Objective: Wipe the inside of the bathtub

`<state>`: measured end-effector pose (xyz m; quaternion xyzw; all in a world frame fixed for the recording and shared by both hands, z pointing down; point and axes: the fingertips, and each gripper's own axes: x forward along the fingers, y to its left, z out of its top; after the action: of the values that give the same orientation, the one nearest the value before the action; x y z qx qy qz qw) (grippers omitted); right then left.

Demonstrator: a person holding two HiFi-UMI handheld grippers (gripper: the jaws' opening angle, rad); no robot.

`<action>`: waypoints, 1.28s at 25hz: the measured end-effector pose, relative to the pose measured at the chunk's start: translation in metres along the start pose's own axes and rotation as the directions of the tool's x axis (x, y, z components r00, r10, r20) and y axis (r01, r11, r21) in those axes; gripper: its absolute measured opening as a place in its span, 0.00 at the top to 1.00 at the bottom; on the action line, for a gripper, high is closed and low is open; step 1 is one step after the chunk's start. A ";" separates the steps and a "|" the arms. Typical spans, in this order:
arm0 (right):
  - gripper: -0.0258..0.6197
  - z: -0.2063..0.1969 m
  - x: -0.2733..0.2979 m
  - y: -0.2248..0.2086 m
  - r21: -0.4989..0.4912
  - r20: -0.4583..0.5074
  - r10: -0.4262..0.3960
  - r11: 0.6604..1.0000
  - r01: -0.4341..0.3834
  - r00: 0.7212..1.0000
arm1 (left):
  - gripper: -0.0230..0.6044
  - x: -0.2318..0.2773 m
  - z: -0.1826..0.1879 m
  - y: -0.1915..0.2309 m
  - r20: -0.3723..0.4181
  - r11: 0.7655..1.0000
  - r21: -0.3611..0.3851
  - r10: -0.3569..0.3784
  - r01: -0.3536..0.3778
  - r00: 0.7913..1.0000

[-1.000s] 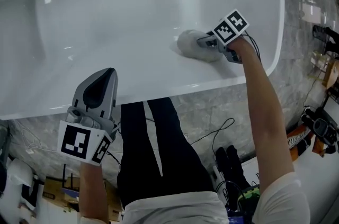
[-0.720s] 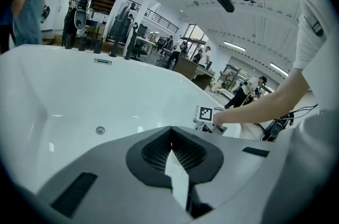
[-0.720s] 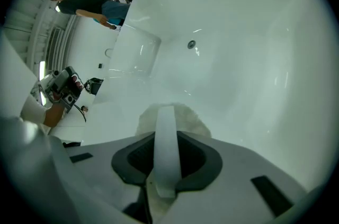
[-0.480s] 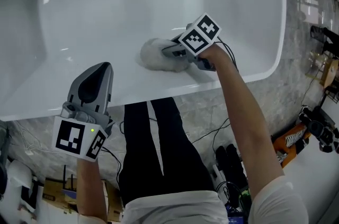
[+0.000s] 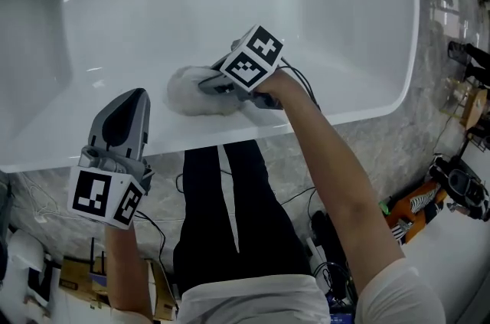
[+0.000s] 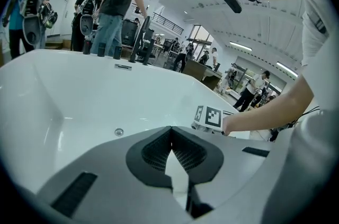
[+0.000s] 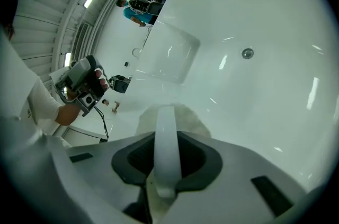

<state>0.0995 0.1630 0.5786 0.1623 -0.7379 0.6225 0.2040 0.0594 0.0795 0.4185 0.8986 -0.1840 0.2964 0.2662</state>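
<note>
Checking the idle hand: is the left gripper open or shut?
Shut: the left gripper has its jaws meeting at the tips, with nothing held between them.

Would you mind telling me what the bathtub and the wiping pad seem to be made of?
The bathtub looks like glossy white acrylic or enamel: it is smooth and shows sharp reflections of the ceiling lights. The wiping pad looks like soft, matte grey sponge or fleece with a fuzzy edge; which of the two is unclear. Its white handle, clamped in the right gripper, seems to be smooth plastic.
</note>
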 end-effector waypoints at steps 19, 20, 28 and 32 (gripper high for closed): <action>0.82 0.017 0.000 0.060 -0.027 -0.131 0.121 0.992 -0.126 0.984 | 0.95 0.000 0.029 -0.005 -0.001 0.986 0.079 -0.147 0.147 0.989; 0.82 0.009 -0.010 0.055 -0.029 -0.142 0.106 0.993 -0.111 0.984 | 0.95 0.003 0.030 -0.012 -0.002 0.985 0.080 -0.155 0.155 0.988; 0.82 -0.081 -0.115 0.006 0.014 -0.173 -0.034 0.999 0.037 0.984 | 0.95 0.037 0.039 -0.117 -0.030 0.955 0.097 -0.277 0.279 0.960; 0.82 -0.117 -0.152 -0.019 0.031 -0.216 -0.094 0.994 0.103 0.972 | 0.95 0.053 0.044 -0.158 -0.028 0.947 0.096 -0.306 0.308 0.951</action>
<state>0.2520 0.2725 0.5346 0.1351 -0.6894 0.6410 0.3093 0.1955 0.1692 0.3635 0.9265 -0.0254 0.2657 0.2654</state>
